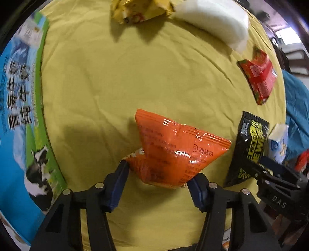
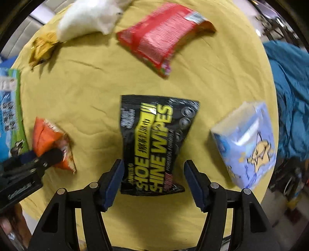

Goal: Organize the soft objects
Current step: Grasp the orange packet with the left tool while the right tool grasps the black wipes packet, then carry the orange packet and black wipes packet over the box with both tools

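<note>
**Q:** What do the tongs of the left gripper (image 1: 158, 171) hold?

**A:** An orange packet (image 1: 173, 146). The jaws are partly closed, and the blue pads press on its lower corners from both sides. Its crumpled lower edge is tucked between the fingers, so the label there is unreadable. It sits above the yellow cloth (image 1: 96, 86), left of centre on the table.

**Q:** And the right gripper (image 2: 153, 164)?

**A:** It is partly closed to about the same width, on a black wipes pack (image 2: 154, 139). The pack lies lengthwise between the pads, and its side edges meet them. Motion blur softens the right-hand contact. The pack is at the middle of the cloth, and whether its underside clears the cloth cannot be told.

**Q:** Which items are cut off or indistinct?

**A:** The yellow packet (image 1: 135, 9) and the white foam block (image 1: 218, 21) run out of the top of the left wrist view. The red packet (image 1: 258, 77) is blurred in both views and its print is illegible. The pale blue tissue pack (image 2: 249, 142) stands near the cloth's right edge. In the left wrist view it is mostly hidden behind the wipes pack and the right gripper's finger.

**Q:** What borders the cloth?

**A:** A printed carton (image 1: 17, 115) with a cow motif lies along the left side, cropped by the lens rim. Teal fabric (image 2: 289, 86) lies on the right. The room beyond is too dark and distorted to read.
</note>
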The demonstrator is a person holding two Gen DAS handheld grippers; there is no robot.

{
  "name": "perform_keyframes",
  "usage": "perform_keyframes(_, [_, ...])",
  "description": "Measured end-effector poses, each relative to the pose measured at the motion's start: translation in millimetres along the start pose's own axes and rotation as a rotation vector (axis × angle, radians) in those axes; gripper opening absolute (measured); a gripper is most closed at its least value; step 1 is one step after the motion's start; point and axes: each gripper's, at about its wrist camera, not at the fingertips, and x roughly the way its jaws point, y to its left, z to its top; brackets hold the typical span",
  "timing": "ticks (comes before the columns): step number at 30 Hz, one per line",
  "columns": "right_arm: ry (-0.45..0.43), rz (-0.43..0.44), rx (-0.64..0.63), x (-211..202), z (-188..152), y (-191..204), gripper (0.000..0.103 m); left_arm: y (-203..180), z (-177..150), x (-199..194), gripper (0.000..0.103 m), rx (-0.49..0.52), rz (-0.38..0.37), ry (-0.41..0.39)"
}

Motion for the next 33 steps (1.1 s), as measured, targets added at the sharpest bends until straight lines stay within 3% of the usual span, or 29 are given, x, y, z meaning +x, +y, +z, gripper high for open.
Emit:
perform_keyframes(5, [0.025,0.056,0.110,12.8,4.1,-17.2,0.069,-13.8,1.4,15.7,0.056,-0.025,0.043,-0.018])
perform_keyframes(8, [0.028,0.064,0.105,15.6,8.6,-10.0,0.069,-18.7,-7.9,12.9,0.054,-0.031,0.067,-0.046])
perform_keyframes(10, [0.061,0.087,0.106,21.1,13.2,9.8,0.059,-21.8,-16.7,13.1,0.051,-0.031,0.075,-0.063])
perform_keyframes(17, [0.030,0.045,0.055,17.4,8.6,32.3,0.049,-37.6,-45.5,-8.5,0.042,-0.071,0.088,-0.082])
perform_keyframes(21, [0.001,0.037,0.010,5.3,-4.5,38.3,0.047,-40.7,-64.0,-15.2,0.039,-0.083,0.078,-0.103])
perform_keyframes(30, [-0.063,0.113,-0.043,-33.5,-34.8,39.5,0.046,-15.6,-110.5,-59.3,0.034,-0.104,0.045,-0.176])
perform_keyframes(33, [-0.097,0.118,-0.071,-42.8,-36.2,48.1,0.046,-11.8,-118.1,-63.2,0.034,-0.077,0.005,-0.157])
